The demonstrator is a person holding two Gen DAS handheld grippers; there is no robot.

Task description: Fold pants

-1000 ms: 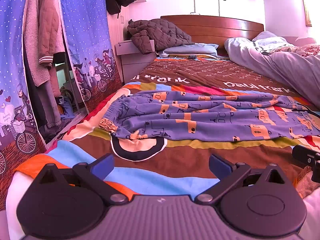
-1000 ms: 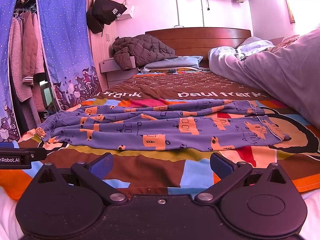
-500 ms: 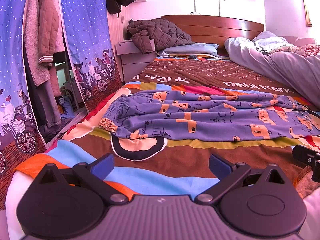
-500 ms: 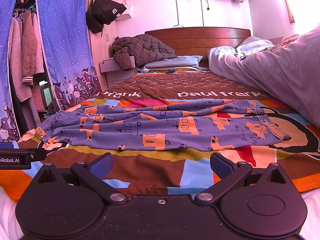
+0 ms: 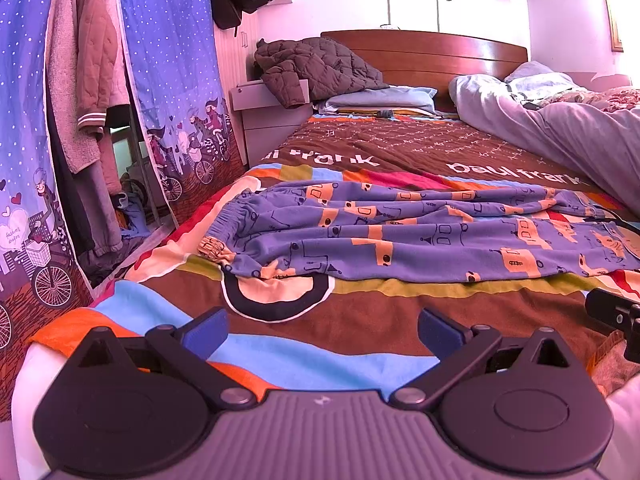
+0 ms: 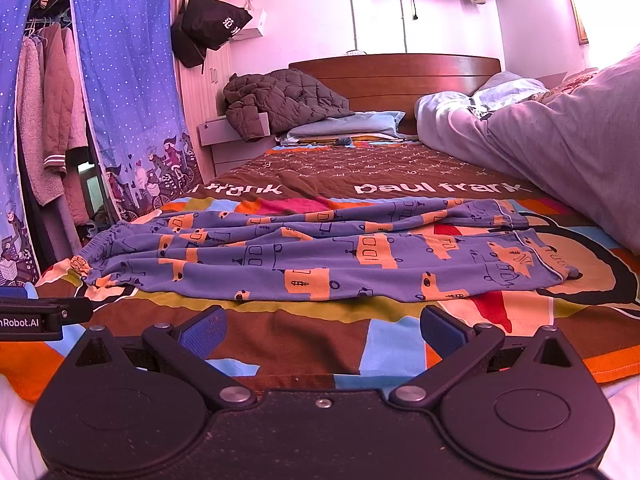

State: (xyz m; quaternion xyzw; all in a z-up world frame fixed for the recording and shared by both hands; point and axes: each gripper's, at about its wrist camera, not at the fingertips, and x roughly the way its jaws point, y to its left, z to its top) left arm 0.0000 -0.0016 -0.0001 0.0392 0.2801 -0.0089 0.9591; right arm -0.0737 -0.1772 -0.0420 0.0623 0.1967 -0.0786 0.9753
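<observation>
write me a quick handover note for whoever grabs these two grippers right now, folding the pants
Left gripper: open, empty, short of the pants' waistband.
Right gripper: open, empty, short of the leg end, near the cuffs.
Pants: spread lengthwise across the patterned bedspread, waistband toward the wardrobe side, legs toward the grey duvet, fabric wrinkled.
Done: nothing folded, no grip taken.
Left: grasp waistband and cuffs, smooth out, then fold.

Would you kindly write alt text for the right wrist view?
Blue pants with orange prints lie spread sideways, unfolded, on a colourful bedspread, waistband left. The open right gripper sits short of them, empty; the left gripper shows at the left edge.
</observation>
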